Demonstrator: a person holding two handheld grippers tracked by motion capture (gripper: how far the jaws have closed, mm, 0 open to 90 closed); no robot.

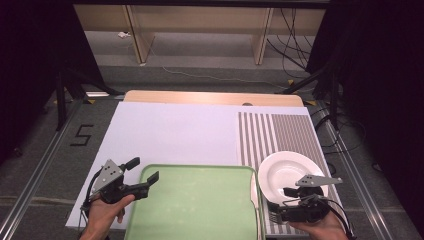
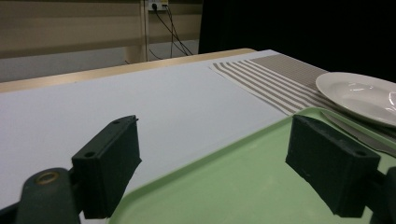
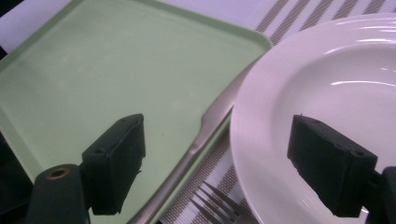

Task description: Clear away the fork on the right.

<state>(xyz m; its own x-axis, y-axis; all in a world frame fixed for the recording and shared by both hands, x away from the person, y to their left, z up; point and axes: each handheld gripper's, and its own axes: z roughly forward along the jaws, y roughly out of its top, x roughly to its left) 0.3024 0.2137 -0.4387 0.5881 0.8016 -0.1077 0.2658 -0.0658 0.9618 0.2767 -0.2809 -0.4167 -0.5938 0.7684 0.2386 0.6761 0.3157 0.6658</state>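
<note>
A light green tray lies at the near middle of the table. To its right, a white plate rests on a striped placemat. A knife lies between tray and plate, its blade overlapping the tray's rim. Fork tines show just below the plate. My left gripper hovers open over the tray's far left corner. My right gripper is open near the plate's near left edge, with its jaws straddling the knife and the plate rim. Neither holds anything.
A white sheet covers most of the wooden table. Beyond the table are a grey floor, wooden shelf legs and loose cables. Dark stands flank both sides.
</note>
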